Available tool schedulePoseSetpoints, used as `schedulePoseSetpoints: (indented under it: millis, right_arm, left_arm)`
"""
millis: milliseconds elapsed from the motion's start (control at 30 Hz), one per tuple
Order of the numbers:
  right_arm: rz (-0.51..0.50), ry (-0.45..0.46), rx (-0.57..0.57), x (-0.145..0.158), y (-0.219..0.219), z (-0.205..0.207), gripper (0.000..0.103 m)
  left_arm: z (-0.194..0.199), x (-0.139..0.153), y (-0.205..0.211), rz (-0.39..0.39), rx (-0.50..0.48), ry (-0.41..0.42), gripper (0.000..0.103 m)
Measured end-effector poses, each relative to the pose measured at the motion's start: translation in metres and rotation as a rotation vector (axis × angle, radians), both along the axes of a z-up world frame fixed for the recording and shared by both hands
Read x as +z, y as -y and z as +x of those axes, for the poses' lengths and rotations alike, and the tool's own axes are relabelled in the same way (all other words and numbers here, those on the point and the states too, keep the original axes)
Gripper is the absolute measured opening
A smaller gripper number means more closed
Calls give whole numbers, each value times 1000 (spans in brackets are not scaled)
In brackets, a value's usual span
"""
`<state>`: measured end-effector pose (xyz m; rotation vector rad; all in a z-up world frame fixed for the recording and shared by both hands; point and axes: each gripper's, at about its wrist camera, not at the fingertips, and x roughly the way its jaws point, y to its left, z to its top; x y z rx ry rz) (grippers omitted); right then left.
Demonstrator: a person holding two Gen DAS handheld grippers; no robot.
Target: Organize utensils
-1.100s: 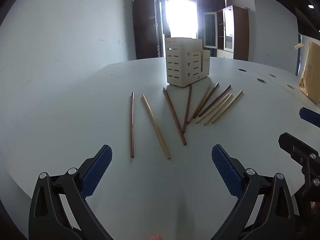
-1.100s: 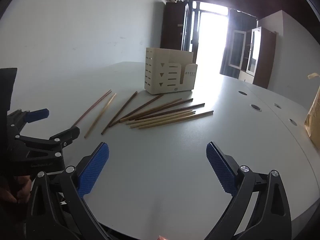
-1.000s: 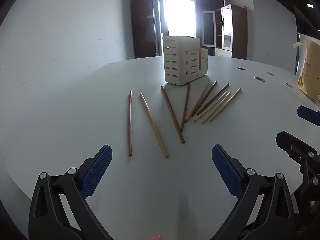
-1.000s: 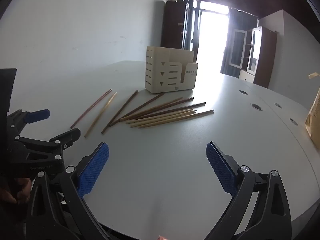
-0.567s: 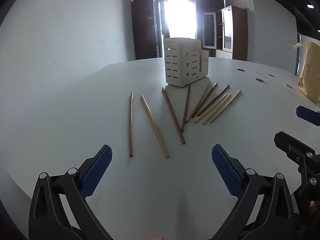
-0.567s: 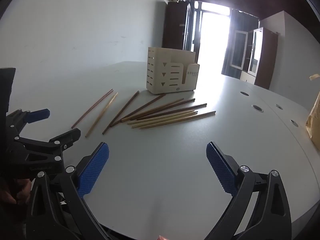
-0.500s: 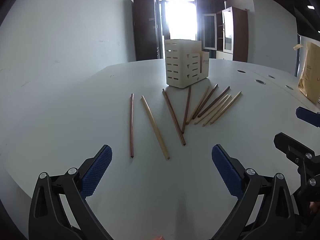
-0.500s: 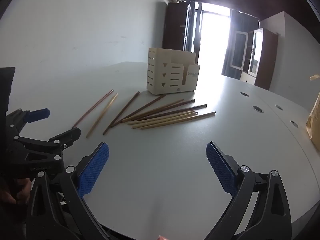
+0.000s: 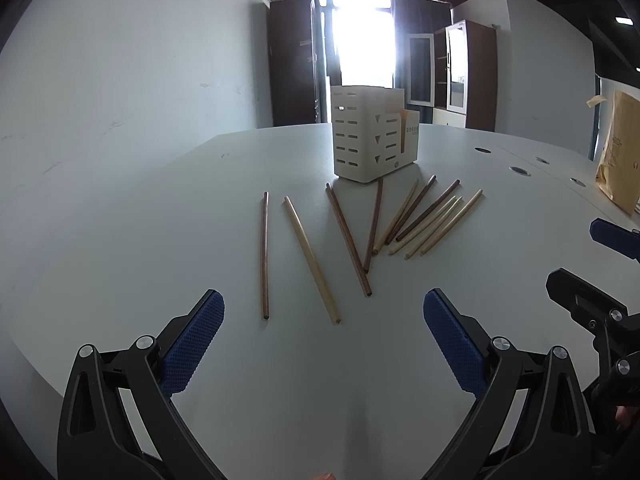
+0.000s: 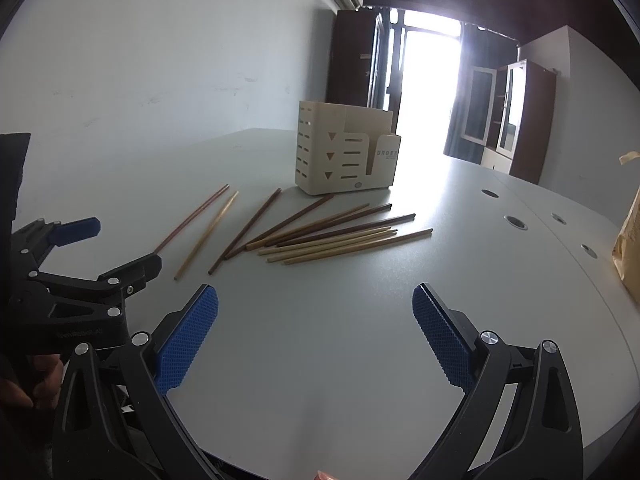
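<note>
Several wooden chopsticks, dark and pale, lie fanned out on the white table (image 9: 120, 240) in front of a cream slotted utensil holder (image 9: 372, 136). A dark one (image 9: 264, 252) and a pale one (image 9: 310, 258) lie apart on the left; the others bunch to the right (image 9: 428, 216). My left gripper (image 9: 323, 330) is open and empty, low over the table just short of the chopsticks. My right gripper (image 10: 315, 320) is open and empty, short of the bunch (image 10: 340, 236). The holder (image 10: 344, 156) stands behind them. The left gripper also shows in the right wrist view (image 10: 120, 248).
A brown paper bag (image 9: 618, 152) stands at the table's far right. Round cable holes (image 10: 514, 222) dot the right side of the table. The near table edge curves below both grippers. Cabinets and a bright window stand behind.
Both views shifted only slightly; the grippers stay open and hover in much the same place. The chopsticks and holder have not moved.
</note>
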<state>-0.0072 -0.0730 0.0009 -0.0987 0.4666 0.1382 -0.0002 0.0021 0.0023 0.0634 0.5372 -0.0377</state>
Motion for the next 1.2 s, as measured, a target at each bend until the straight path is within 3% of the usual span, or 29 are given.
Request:
schedulePoseSetpoints:
  millis: [1200]
  right_arm:
    - [7, 11, 3, 0, 2, -1, 99]
  left_arm:
    - [3, -3, 0, -11, -1, -21, 97]
